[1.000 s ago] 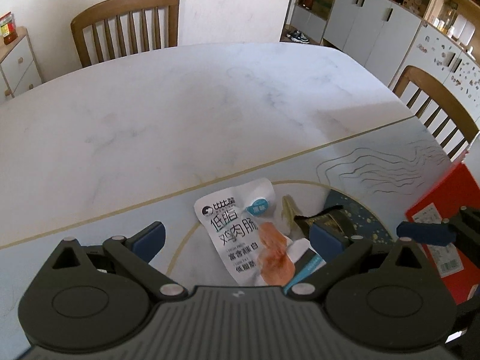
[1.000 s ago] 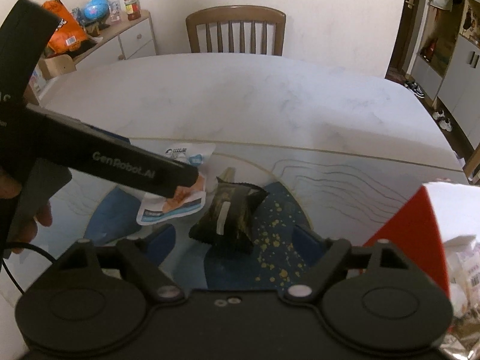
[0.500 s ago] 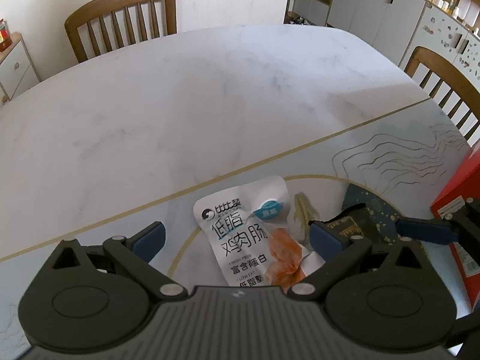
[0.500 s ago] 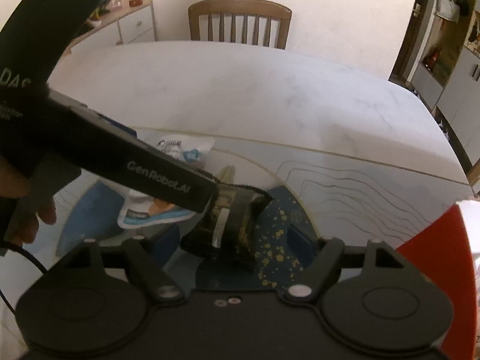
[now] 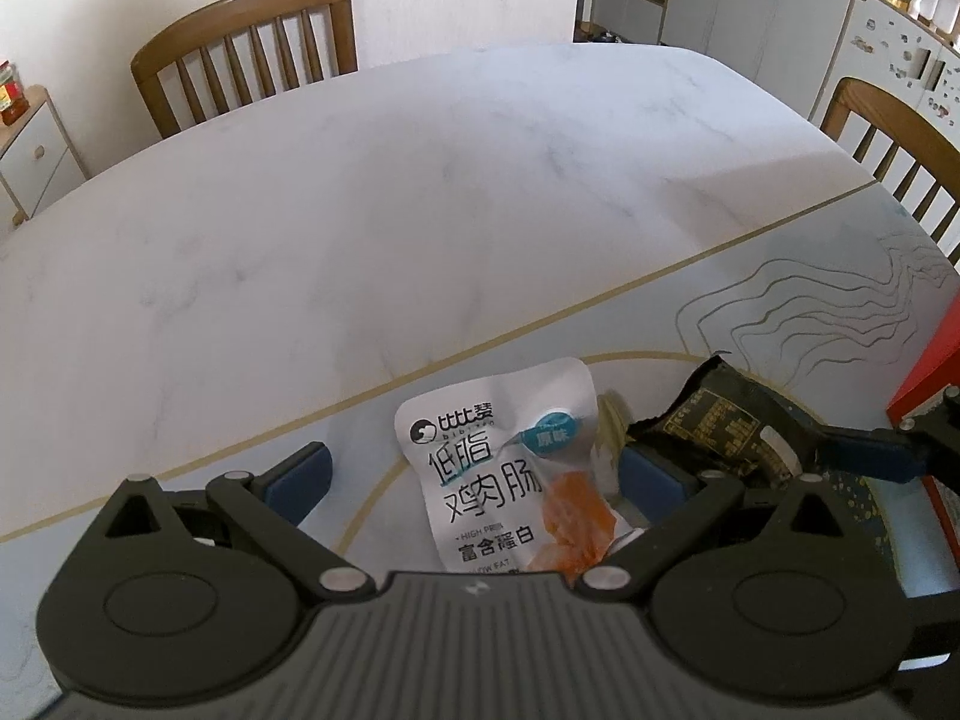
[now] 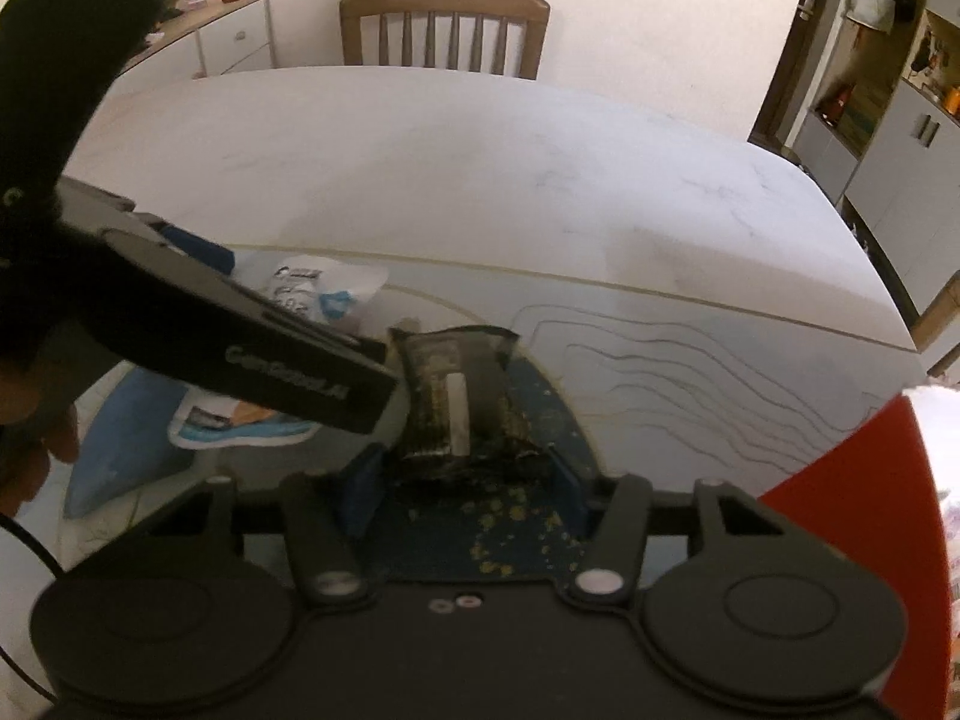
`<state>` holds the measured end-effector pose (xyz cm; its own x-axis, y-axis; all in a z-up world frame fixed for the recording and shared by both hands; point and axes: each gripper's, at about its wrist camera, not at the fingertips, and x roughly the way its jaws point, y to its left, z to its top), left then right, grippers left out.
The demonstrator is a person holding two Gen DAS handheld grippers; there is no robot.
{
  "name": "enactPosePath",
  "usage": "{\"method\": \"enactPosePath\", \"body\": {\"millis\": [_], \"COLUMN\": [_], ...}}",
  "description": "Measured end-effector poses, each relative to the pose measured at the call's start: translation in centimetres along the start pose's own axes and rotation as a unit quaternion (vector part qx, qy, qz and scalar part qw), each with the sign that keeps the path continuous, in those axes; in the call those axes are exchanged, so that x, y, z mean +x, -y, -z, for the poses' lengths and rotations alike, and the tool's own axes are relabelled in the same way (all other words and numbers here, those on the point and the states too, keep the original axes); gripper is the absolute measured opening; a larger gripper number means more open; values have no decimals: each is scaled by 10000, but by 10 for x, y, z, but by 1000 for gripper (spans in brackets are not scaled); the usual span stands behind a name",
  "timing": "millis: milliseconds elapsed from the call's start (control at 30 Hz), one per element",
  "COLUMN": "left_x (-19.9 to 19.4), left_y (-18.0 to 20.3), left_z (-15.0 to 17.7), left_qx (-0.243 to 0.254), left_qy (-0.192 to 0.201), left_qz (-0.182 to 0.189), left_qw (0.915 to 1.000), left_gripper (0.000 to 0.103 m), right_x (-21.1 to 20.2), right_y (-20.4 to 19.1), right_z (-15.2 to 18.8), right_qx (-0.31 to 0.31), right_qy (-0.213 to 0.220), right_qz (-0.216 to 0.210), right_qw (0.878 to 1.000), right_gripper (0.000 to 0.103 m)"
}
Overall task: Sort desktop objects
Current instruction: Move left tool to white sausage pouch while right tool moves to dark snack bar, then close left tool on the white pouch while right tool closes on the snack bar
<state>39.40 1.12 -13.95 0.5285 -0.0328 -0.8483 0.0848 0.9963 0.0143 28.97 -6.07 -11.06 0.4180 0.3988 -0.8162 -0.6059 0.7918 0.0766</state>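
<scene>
The left gripper's (image 6: 198,324) dark body hides much of the white sausage pouch (image 5: 510,468), which lies between its wide-open jaws. At six o'clock, the right gripper (image 6: 459,489), jaws just closing, pinches the dark snack packet (image 6: 456,402) on the patterned mat (image 6: 690,372).
</scene>
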Motion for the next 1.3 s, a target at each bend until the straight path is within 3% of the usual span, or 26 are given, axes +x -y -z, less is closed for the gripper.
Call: {"method": "enactPosePath", "body": {"millis": [100,167,400,500,567,667,1300], "left_x": [-1,-2,-3,-4,-5,-7,-32], "left_y": [2,2,2,2,1,-1,-5], "left_z": [0,-1,-3,-3,-3,-2,30], "left_qx": [52,74,101,145,151,110,43], "left_qy": [33,57,127,157,186,225,84], "left_qz": [20,42,63,100,112,191,626], "left_qw": [10000,9999,9998,9997,9997,9995,9980], "left_gripper": [97,92,83,78,70,68,65], "right_x": [2,2,-1,1,1,-2,-28], "right_y": [0,1,2,2,3,5,6], "right_z": [-1,-2,-17,-19,-17,-14,5], "right_qx": [-36,-37,-115,-169,-155,-87,7], "right_qy": [-8,37,234,187,141,92,-86], "right_qz": [26,38,-28,-29,-90,-104,-296], "right_qw": [10000,10000,9997,9997,9997,9999,9995], "right_gripper": [59,69,73,68,58,50,39]}}
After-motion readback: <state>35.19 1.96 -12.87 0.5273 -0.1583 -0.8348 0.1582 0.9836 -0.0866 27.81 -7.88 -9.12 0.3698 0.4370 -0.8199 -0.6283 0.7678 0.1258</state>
